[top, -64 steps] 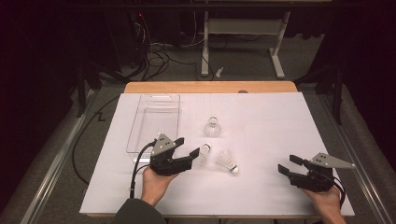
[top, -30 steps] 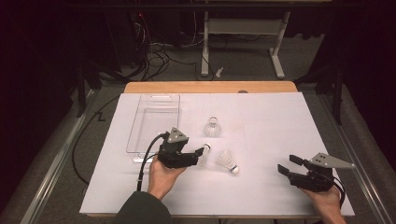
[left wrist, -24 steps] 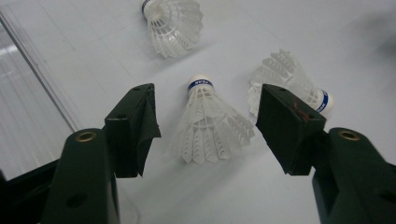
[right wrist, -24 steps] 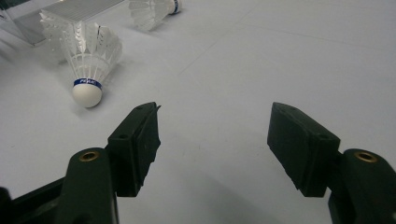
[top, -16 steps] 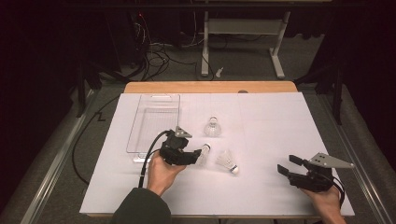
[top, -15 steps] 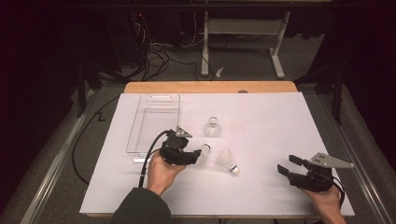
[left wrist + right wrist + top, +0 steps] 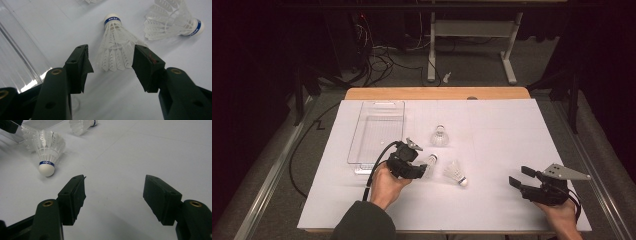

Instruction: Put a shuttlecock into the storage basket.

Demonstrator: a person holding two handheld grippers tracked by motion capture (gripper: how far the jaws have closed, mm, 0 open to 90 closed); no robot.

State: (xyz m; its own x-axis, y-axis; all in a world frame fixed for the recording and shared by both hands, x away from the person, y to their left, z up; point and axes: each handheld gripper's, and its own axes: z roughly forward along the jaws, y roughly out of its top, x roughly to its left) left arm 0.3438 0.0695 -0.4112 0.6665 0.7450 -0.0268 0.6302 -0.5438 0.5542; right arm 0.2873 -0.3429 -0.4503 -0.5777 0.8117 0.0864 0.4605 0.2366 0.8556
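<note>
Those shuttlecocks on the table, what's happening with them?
A person holds a gripper in each hand at a white table. The left gripper has its jaws open on either side of one shuttlecock, not closed on it yet. Two other shuttlecocks lie nearby, beside a clear tray. The right gripper rests open, off to the side.

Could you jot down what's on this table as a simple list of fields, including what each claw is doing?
Surface: white table
Shuttlecocks: three, one upright, two lying on their sides
Container: clear tray, nothing inside
Left claw: open, jaws either side of the nearest shuttlecock, not closed on it
Right claw: open, holding nothing, apart from the other lying shuttlecock
</note>
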